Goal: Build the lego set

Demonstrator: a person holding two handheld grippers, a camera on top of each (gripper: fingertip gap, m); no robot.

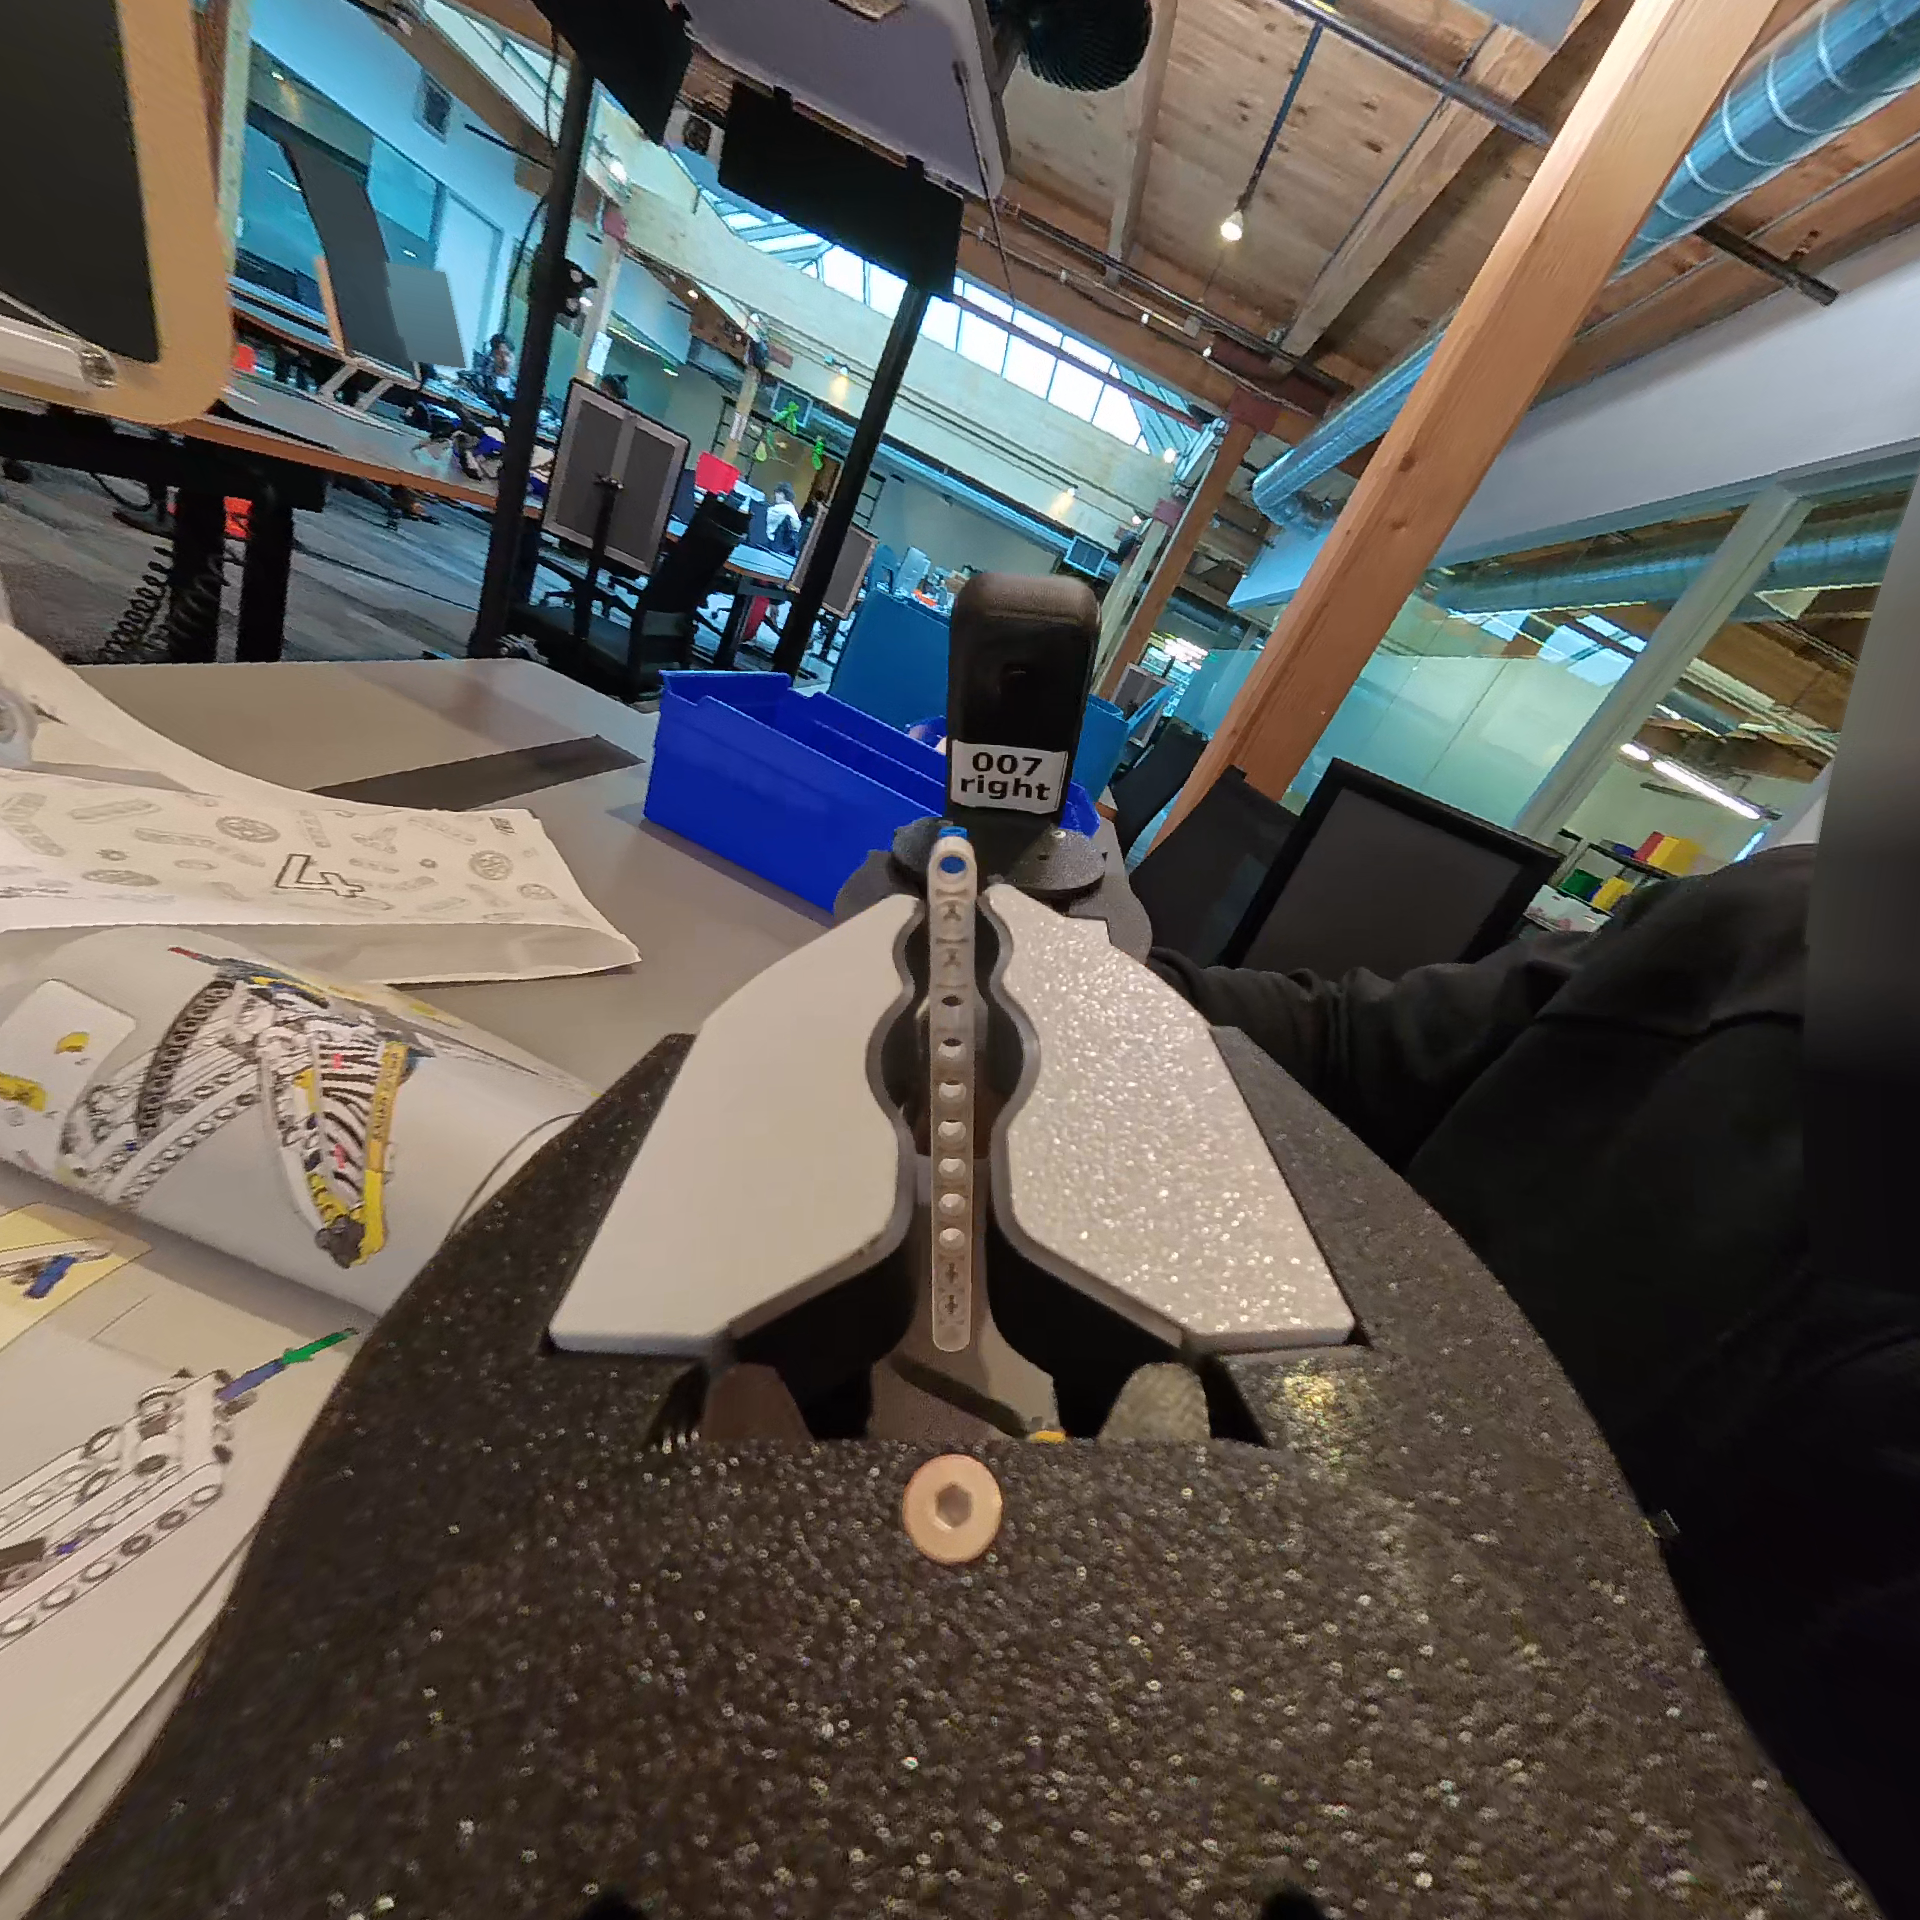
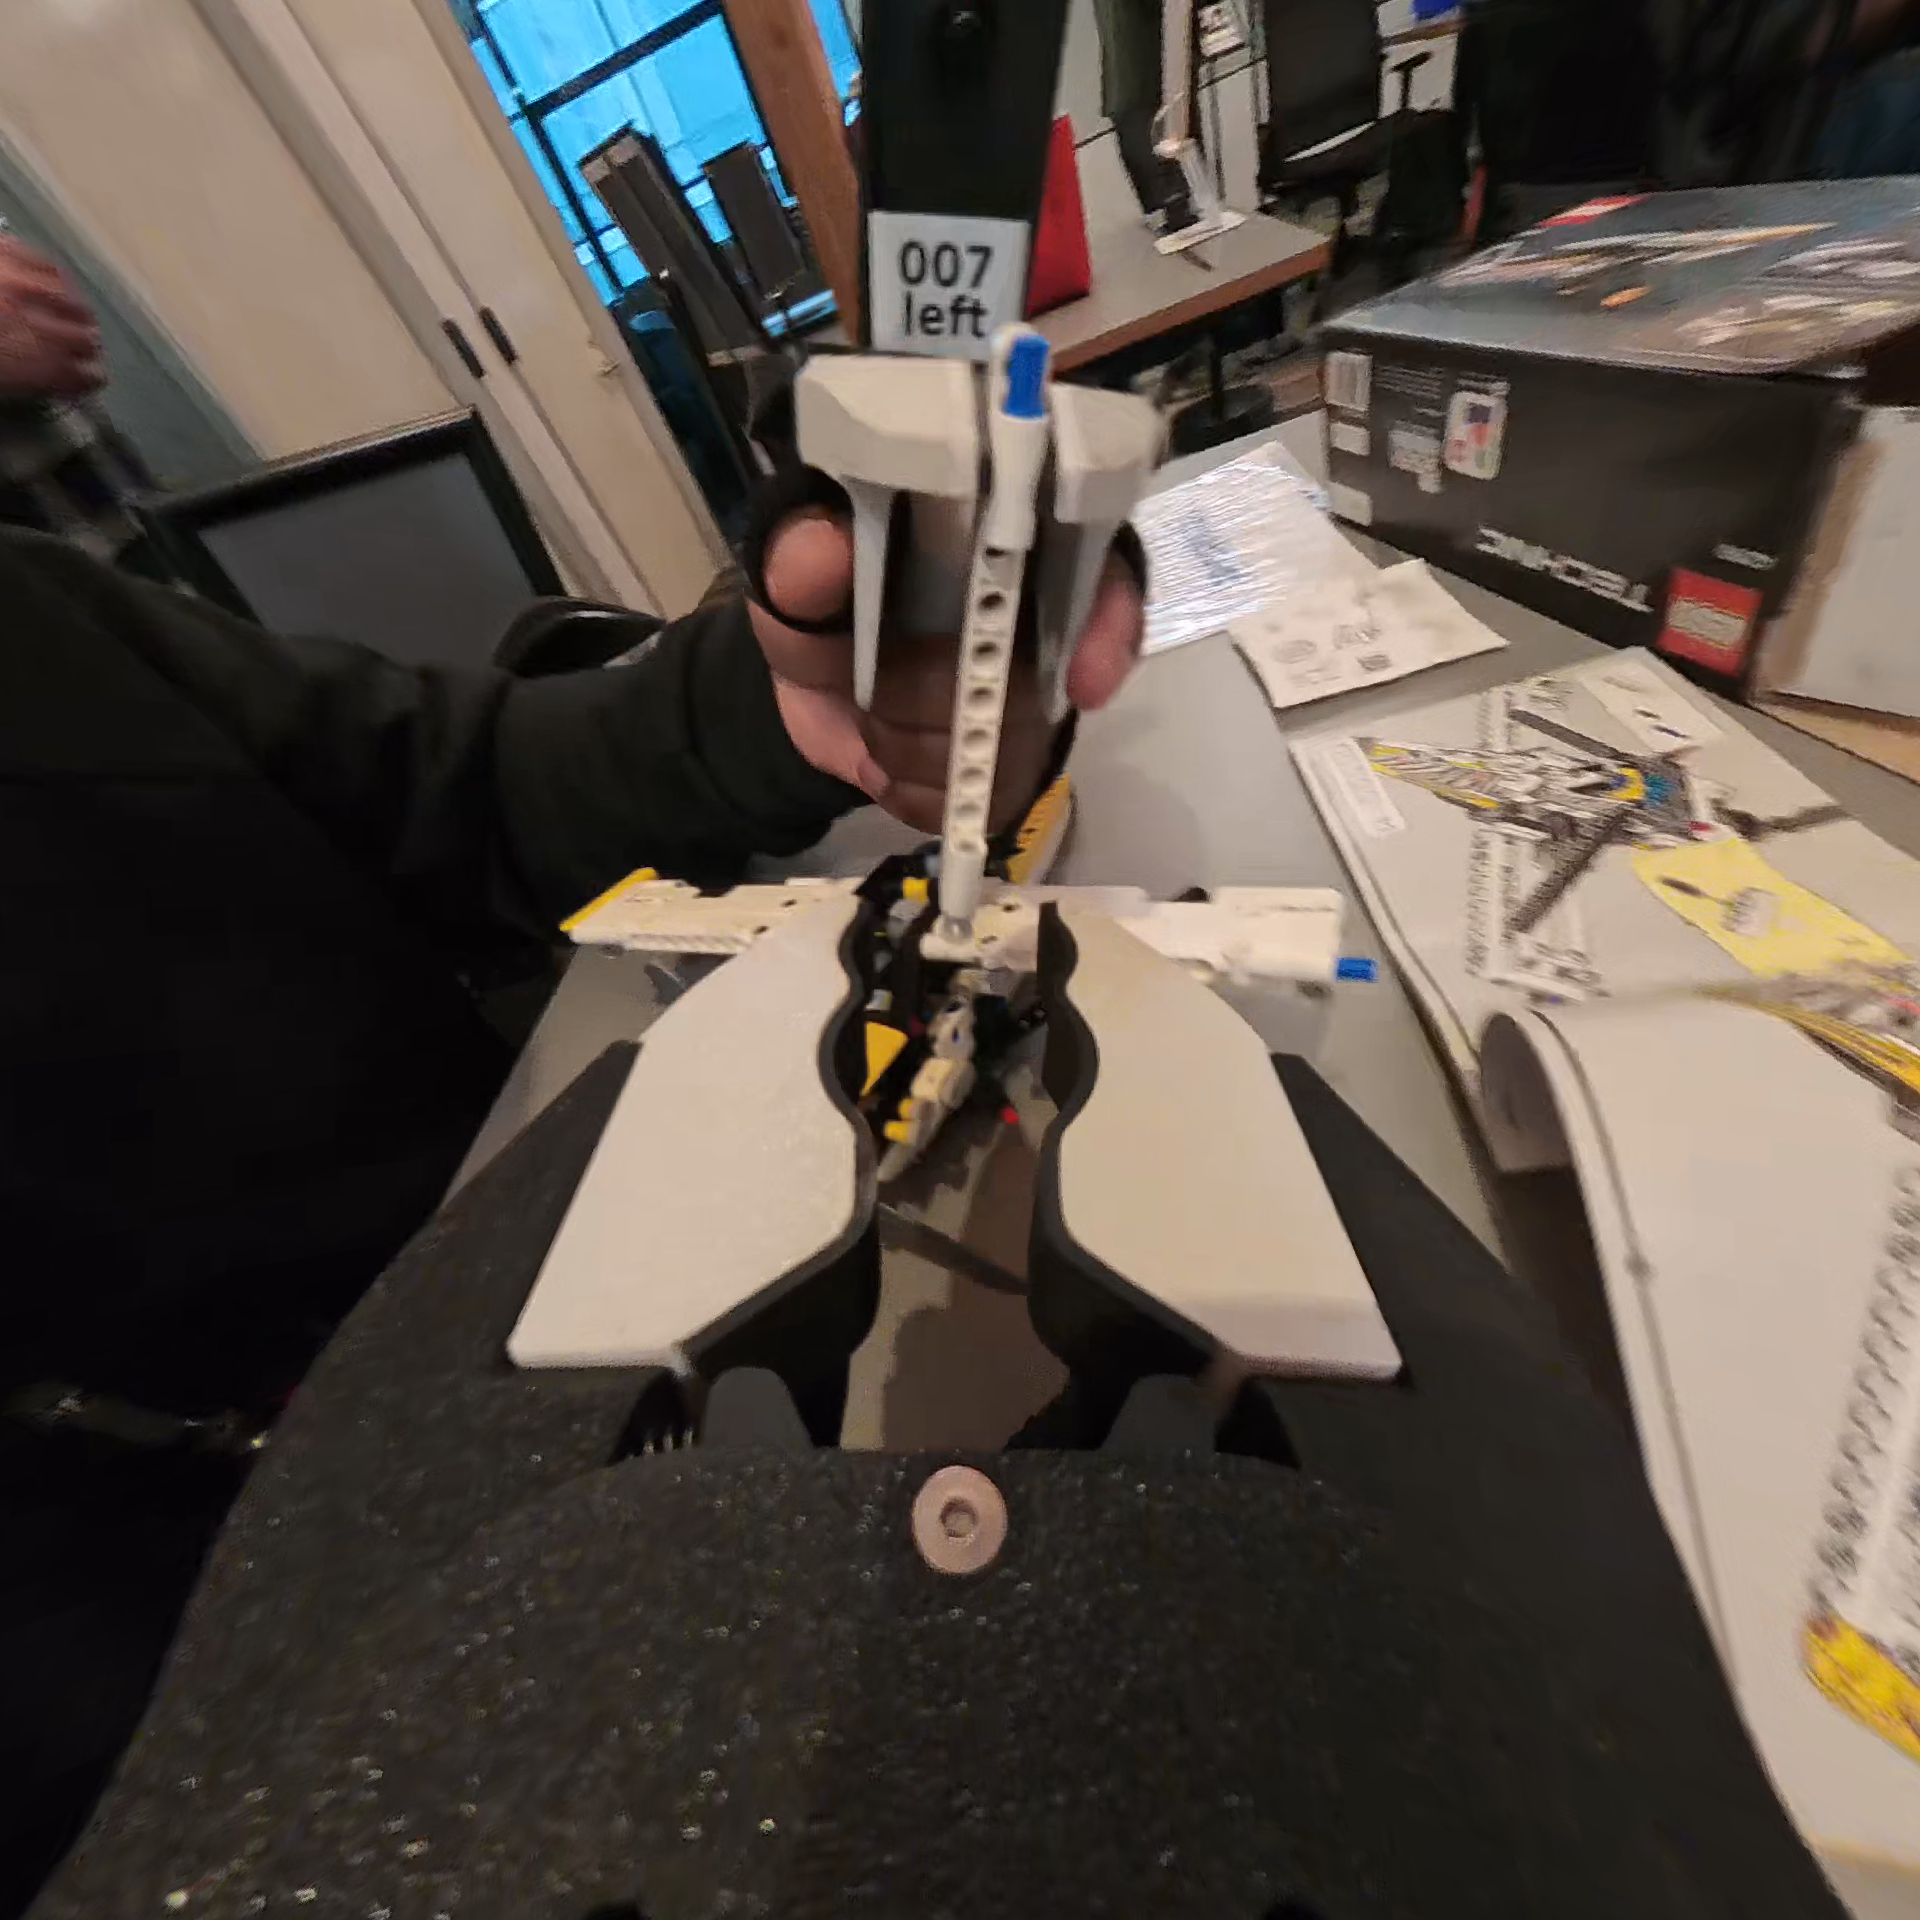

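Here, the left hand-held gripper (image 2: 1003, 436) is shown pinching a long white beam with holes (image 1: 951, 1091) lengthwise between its two pads, which press on the beam's flat sides; a blue pin (image 1: 952, 860) sits in the beam's far end. In the right wrist view the beam (image 2: 987, 665) is seen held nearly upright, its lower end touching the top of a white, yellow and black brick model (image 2: 966, 935) that rests on the grey surface (image 2: 1174, 769). A grip along the beam's length appears chosen so that it stays stiff while its end is guided down. The right hand-held gripper (image 2: 951, 935) is spread, its pads standing on either side of the model's middle with a gap at each side, so nothing is clamped; this placement is judged to bracket the model. An open instruction booklet (image 2: 1621, 831) and a dark box (image 2: 1579, 436) lie to the right, presumably for reference. A blue bin (image 1: 769, 779) stands behind, and a printed paper bag (image 1: 312, 873) lies at the left.
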